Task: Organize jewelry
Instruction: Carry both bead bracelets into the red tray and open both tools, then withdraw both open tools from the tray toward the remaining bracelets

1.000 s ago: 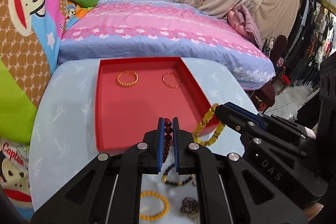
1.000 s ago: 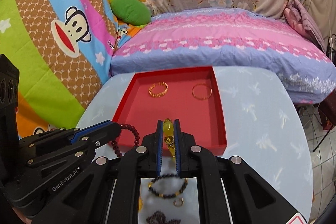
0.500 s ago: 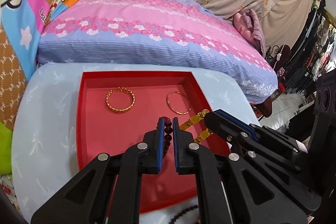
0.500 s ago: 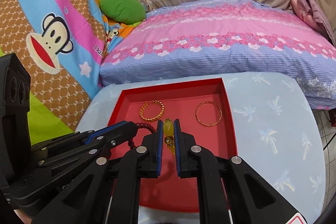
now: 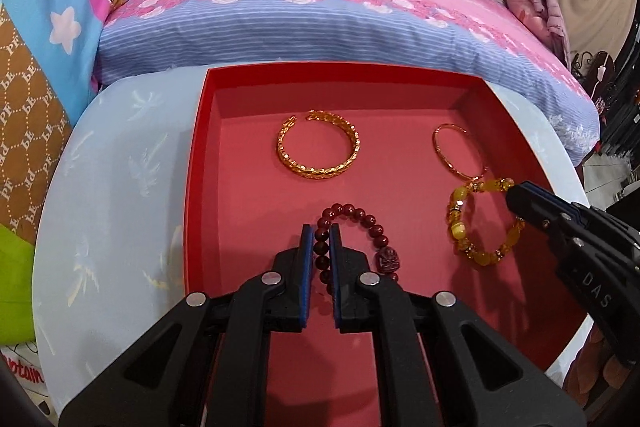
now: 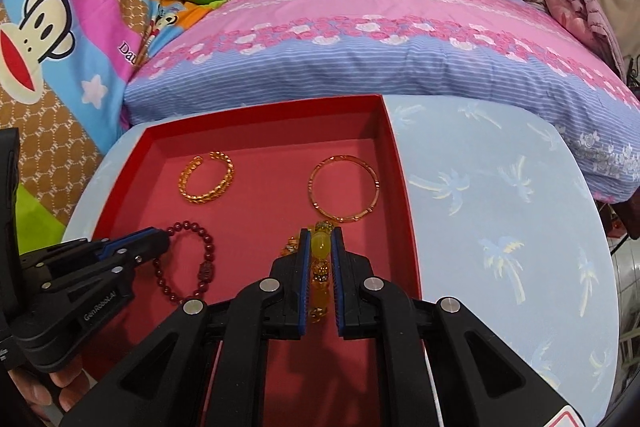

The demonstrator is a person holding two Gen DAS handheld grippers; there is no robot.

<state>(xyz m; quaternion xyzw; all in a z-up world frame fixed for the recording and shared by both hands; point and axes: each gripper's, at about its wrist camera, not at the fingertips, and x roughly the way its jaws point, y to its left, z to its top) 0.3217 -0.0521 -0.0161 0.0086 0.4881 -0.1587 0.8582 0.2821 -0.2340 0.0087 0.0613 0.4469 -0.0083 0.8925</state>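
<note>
My left hand-held gripper [image 5: 320, 231] clenched on dark red bead bracelet [image 5: 360, 223], right hand-held gripper [image 6: 320, 235] on yellow bead bracelet [image 6: 320, 247]. Both loops droop onto red tray [image 5: 196, 167] floor, directly beneath; gold bangles lie beyond.

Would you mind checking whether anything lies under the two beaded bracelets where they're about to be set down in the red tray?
Nothing visible: bare tray lies under the red bracelet and yellow bracelet; both gold bangles sit farther back.

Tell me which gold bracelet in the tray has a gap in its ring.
The braided gold cuff, on the left side of the red tray. The thin gold bangle beside it is a closed hoop.
</note>
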